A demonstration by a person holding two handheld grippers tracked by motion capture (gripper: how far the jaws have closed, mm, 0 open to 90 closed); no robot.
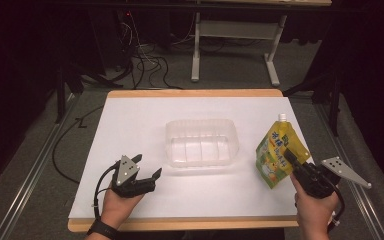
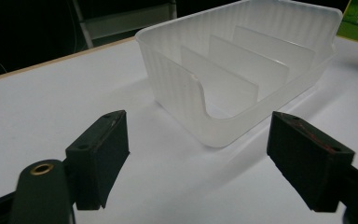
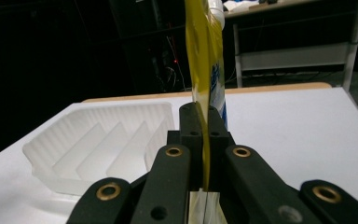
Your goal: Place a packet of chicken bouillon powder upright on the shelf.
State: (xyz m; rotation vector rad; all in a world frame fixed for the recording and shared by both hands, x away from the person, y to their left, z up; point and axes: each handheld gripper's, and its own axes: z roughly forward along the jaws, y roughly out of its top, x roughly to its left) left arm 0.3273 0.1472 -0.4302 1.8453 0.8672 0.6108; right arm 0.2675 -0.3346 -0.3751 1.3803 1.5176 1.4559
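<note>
Our black two-jaw grippers, left (image 1: pixel 149 176) and right (image 1: pixel 289 156), carry brass-ringed screw holes, grey three-cornered plates, trailing cables; a dark wristband (image 1: pixel 101 229).

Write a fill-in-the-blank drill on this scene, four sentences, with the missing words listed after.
1. The right gripper is shut on a yellow ____.
2. The left gripper has its jaws ____, with nothing between them.
3. The translucent bin is split inside by ____ dividers.
4. The pouch has a ____ cap at its top.

Missing words: pouch; open; three; white
</note>
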